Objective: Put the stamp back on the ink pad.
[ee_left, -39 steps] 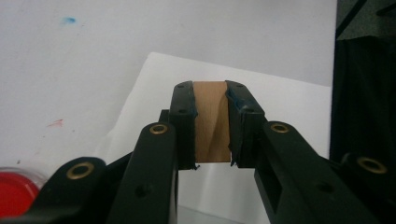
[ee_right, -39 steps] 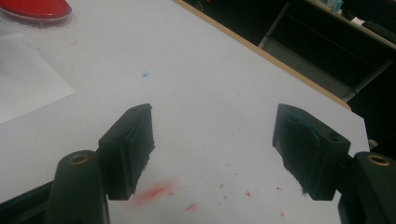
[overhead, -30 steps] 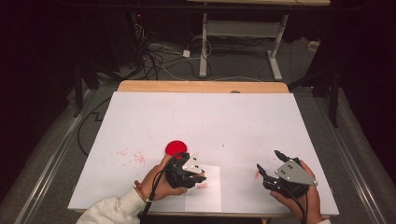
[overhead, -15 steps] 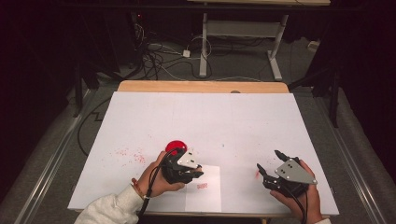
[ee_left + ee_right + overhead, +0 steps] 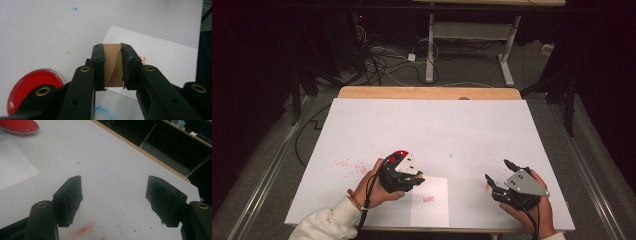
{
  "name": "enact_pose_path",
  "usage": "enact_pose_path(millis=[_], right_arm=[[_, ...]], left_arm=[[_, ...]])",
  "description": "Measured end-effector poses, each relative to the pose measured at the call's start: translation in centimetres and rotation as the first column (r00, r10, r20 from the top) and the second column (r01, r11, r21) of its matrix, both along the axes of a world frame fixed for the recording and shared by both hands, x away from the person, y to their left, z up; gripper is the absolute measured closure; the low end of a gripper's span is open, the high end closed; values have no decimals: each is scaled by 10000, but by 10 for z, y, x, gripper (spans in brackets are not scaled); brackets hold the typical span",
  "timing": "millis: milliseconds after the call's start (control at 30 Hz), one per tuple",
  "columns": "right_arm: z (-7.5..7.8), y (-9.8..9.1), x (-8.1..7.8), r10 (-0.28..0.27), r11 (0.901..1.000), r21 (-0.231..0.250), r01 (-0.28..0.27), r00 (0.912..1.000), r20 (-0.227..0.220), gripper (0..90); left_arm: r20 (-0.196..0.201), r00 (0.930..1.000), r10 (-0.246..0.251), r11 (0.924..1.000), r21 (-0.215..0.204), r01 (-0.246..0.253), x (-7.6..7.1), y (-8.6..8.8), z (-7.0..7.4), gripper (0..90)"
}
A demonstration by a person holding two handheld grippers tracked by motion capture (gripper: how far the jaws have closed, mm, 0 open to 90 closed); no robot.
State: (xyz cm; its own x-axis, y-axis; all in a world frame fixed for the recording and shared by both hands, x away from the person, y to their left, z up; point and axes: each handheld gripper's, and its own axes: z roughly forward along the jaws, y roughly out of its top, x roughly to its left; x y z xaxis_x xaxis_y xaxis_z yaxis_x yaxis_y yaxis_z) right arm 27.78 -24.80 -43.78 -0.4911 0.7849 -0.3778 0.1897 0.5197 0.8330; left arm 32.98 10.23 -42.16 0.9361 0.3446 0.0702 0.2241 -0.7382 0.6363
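Left gripper (image 5: 412,176) pinches a wooden stamp block (image 5: 113,65) between its jaws (block upright, pads pressed on both sides). It hovers at the upper left corner of the white paper sheet (image 5: 432,205), just beside the red ink pad (image 5: 30,87). A red stamp mark (image 5: 428,199) sits on the sheet. Right gripper (image 5: 498,176) is spread wide, nothing between the jaws, low over the white surface (image 5: 452,130), well apart from the sheet, red smudges (image 5: 83,230) below it.

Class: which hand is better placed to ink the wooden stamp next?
Left. Its tool already grips the wooden stamp beside the red ink pad; the right tool is open, farther away.
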Motion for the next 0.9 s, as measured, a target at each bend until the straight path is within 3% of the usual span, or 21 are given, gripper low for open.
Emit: enact_pose_path(millis=[400, 700, 900], right_arm=[[-3, -2, -4, 2, 9998, -194, -4, 9999, -122, 296], [-3, -2, -7, -78, 9998, -188, 76, 9999, -110, 296], [-3, -5, -8, -179, 9998, -94, 178, 9998, -82, 298]], left_arm=[[239, 9962, 832, 9961, -307, -824, 15, 20, 10, 730], [79, 9900, 1411, 9893, -397, -1407, 30, 33, 6, 730], [-266, 9840, 1761, 9839, -273, -1768, 43, 37, -5, 729]])
